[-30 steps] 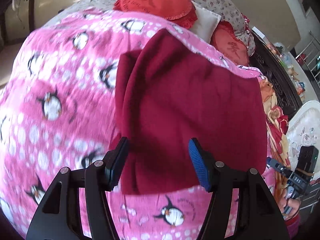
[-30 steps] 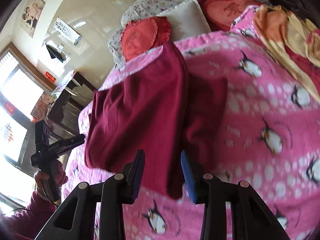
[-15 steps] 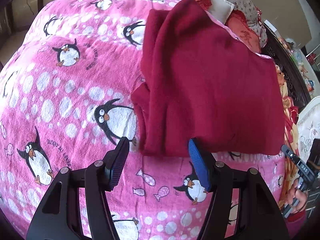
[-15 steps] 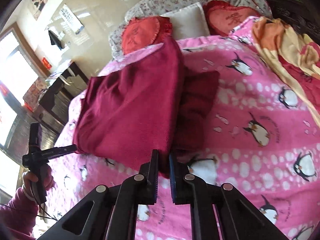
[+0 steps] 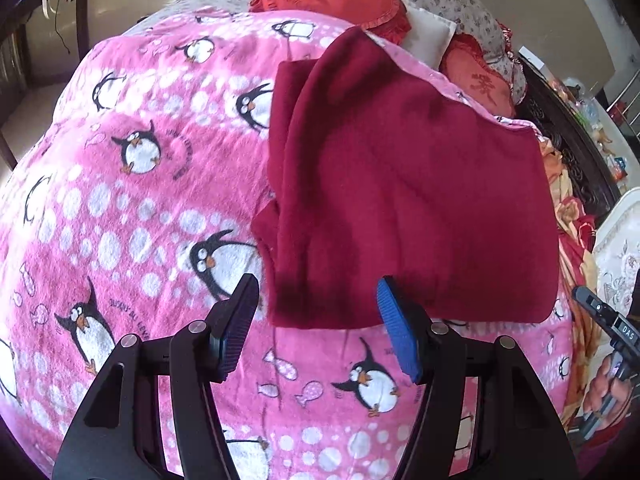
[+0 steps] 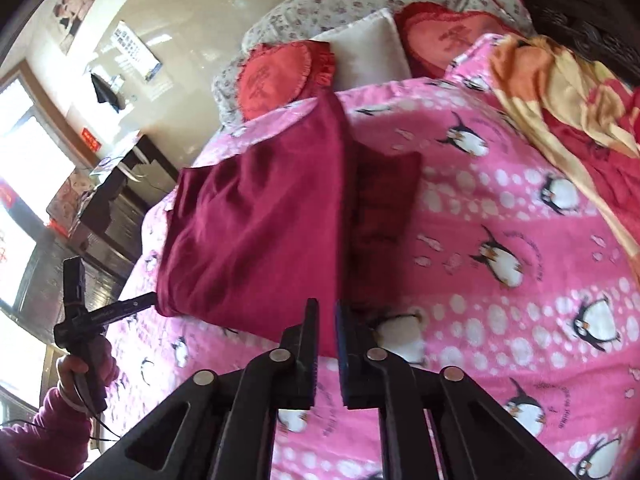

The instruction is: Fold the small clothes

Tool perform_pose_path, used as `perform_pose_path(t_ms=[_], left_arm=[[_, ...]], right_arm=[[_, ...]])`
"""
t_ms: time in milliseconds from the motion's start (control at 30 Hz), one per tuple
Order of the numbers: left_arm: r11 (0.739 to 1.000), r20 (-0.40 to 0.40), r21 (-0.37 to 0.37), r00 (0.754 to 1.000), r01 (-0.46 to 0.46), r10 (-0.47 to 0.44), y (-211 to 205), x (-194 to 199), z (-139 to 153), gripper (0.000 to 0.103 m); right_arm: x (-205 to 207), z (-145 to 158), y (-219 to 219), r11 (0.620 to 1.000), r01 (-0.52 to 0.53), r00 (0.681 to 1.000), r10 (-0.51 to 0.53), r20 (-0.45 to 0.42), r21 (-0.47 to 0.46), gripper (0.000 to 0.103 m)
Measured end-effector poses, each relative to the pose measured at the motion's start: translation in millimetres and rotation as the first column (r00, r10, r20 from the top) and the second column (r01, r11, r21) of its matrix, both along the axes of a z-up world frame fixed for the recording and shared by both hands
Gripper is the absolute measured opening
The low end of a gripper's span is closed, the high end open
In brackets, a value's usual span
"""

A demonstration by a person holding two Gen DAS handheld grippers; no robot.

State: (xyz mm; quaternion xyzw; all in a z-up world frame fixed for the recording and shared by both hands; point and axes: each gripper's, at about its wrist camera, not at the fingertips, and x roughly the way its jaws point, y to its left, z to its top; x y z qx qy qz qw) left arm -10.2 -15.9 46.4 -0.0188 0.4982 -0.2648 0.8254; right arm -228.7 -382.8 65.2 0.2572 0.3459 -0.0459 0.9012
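Maroon garment [image 5: 400, 184] folded on penguin blanket [image 5: 120, 200]; left tool [image 5: 316, 328] apart — right tool [image 6: 326, 344] clamps its corner.

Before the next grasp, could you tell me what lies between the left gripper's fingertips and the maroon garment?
Nothing but bare penguin blanket, in the left wrist view.

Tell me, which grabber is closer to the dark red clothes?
Right. The right gripper is shut on the near corner of the dark red garment. The left gripper is open, its fingers apart just short of the garment's near edge, not touching it.
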Motion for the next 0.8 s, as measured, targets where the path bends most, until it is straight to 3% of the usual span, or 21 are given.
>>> perform_pose_path(t_ms=[33, 100, 400, 533, 633, 733, 800], left_arm=[[1.0, 0.009, 0.012, 1.0, -0.002, 0.002, -3, 0, 1, 0.062], [0.999, 0.034, 0.037, 0.999, -0.003, 0.001, -12, 0, 3, 0.062], [0.997, 0.056, 0.08, 0.998, -0.005, 0.001, -29, 8, -3, 0.062], [0.995, 0.047, 0.103, 0.999, 0.0, -0.004, -33, 12, -12, 0.062], [0.994, 0.017, 0.106, 1.0, 0.0, -0.002, -37, 19, -22, 0.063], [0.995, -0.005, 0.101, 1.0, -0.003, 0.004, -39, 24, -29, 0.065], [0.996, -0.005, 0.088, 1.0, -0.004, 0.005, -38, 23, -29, 0.065]], right_arm=[[9, 1, 10, 1.0, -0.021, 1.0, 0.021, 0.007, 0.004, 0.021], [27, 3, 23, 0.998, -0.058, 0.998, 0.058, 0.015, 0.0, 0.045], [101, 1, 67, 0.98, -0.177, 0.984, 0.176, -0.014, -0.087, 0.045], [119, -7, 75, 0.975, -0.19, 0.982, 0.186, -0.04, -0.115, 0.045], [133, -21, 83, 0.962, -0.196, 0.978, 0.18, -0.102, -0.188, 0.045], [147, -45, 79, 0.964, -0.208, 0.966, 0.176, -0.19, -0.168, 0.046], [147, -42, 74, 0.972, -0.195, 0.969, 0.17, -0.178, -0.134, 0.045]])
